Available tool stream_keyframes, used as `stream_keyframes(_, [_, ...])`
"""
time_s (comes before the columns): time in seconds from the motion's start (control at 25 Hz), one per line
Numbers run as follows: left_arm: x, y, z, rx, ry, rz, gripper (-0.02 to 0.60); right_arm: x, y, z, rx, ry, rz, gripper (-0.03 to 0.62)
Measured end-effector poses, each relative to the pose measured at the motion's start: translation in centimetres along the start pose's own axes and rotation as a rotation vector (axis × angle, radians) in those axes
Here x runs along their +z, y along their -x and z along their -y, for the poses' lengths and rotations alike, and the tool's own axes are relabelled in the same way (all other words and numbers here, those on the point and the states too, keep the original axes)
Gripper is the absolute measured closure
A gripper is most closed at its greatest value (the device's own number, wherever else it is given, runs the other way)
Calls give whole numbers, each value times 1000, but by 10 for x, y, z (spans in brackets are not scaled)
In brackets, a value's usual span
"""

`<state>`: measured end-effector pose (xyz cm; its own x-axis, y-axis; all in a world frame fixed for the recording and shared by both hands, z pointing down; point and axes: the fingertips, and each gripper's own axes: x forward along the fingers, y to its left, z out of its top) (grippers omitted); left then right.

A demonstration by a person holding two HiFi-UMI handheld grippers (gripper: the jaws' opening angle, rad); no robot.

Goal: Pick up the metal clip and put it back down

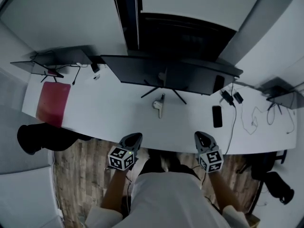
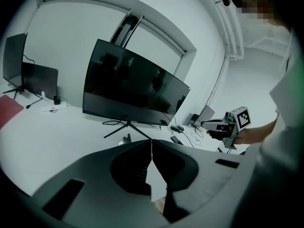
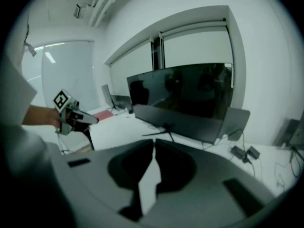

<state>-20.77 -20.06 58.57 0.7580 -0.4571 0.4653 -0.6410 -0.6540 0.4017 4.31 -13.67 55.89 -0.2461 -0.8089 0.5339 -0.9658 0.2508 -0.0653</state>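
The metal clip, small and pale, lies on the white desk just in front of the monitor's stand. In the left gripper view the clip shows just past the jaws. Both grippers hang at the desk's near edge, well short of the clip. My left gripper is shut with nothing in it, its jaws meeting in a line. My right gripper is also shut and empty, its jaws touching. Each gripper shows in the other's view, the right gripper and the left gripper.
A wide black monitor stands across the desk's middle. A red pad lies at the left end and a black phone at the right, by chargers and cables. Laptops stand at both far ends.
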Motion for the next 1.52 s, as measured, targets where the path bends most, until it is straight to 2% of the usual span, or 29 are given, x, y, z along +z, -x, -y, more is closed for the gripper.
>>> stream_keyframes(0.24, [-2, -36, -28, -74, 30, -71, 548, -10, -23, -10, -11, -50, -41, 557])
stream_keyframes(0.44, [-10, -67, -48, -152, 113, -126, 548, -17, -39, -21, -22, -107, -69, 559])
stream_keyframes(0.76, [-20, -114, -78, -210, 244, -187, 546, -39, -56, -29, -50, -187, -107, 557])
stream_keyframes(0.96, [-20, -144, -91, -219, 324, -221, 545, -59, -68, -28, -38, -214, -146, 557])
stream_keyframes(1.04, [-18, -153, -95, -204, 333, -251, 510, -65, -72, -26, -40, -231, -158, 557])
stream_keyframes(1.24, [-27, -184, -109, -178, 330, -316, 492, -77, -84, -18, -45, -271, -177, 557])
stream_keyframes(1.52, [-55, -230, -120, -206, 386, -380, 450, -93, -100, -13, -25, -278, -212, 557])
